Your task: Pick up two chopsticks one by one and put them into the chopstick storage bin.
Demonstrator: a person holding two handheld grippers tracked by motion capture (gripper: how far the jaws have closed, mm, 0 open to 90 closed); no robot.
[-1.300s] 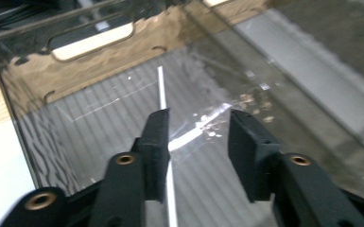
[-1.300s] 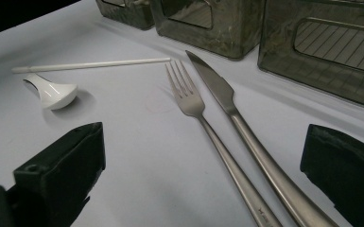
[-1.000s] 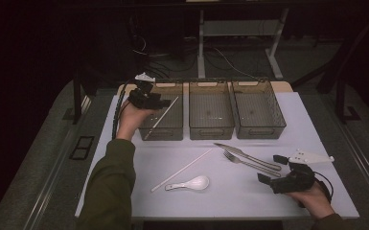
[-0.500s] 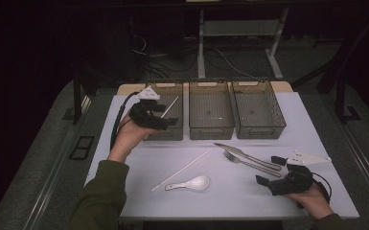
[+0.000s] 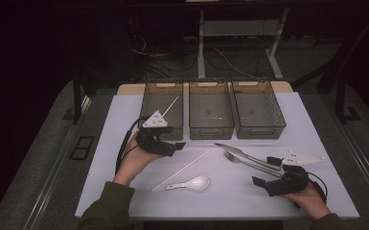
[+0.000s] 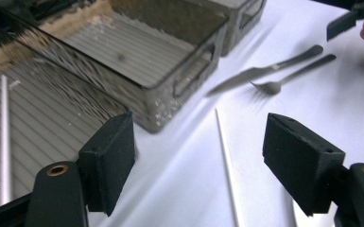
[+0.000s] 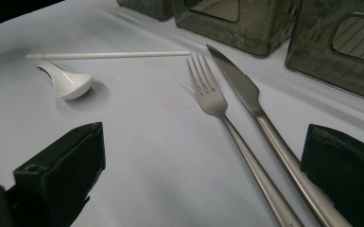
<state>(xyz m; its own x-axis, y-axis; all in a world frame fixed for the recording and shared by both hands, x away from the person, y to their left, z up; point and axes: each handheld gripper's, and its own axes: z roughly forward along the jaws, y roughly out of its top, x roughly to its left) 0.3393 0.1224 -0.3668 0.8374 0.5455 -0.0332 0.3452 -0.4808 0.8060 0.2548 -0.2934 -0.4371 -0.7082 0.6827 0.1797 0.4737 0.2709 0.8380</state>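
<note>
My left gripper [image 5: 176,145] [image 6: 198,156] hovers low over the table, just in front of the left bin [image 5: 149,106]. Its jaws have just been opening and stand open, with nothing between them. One white chopstick [image 5: 170,106] [image 6: 2,132] lies inside that bin. A second white chopstick [image 5: 182,168] [image 6: 224,151] [image 7: 108,55] lies on the white table ahead of the left jaws. My right gripper [image 5: 264,171] [image 7: 203,175] rests open at the front right. The handles of the fork [image 5: 239,159] [image 7: 217,109] and knife [image 5: 235,149] [image 7: 246,94] lie between its jaws, untouched.
A white spoon [image 5: 191,183] [image 7: 66,82] lies near the front middle. The middle bin [image 5: 211,130] and right bin [image 5: 259,130] stand side by side at the back. The white table top [image 5: 124,120] ends at dark floor on all sides.
My left hand has drawn back from over the left bin and come down toward the table in front of it, leaving a chopstick in the bin. The right hand has stayed put.
</note>
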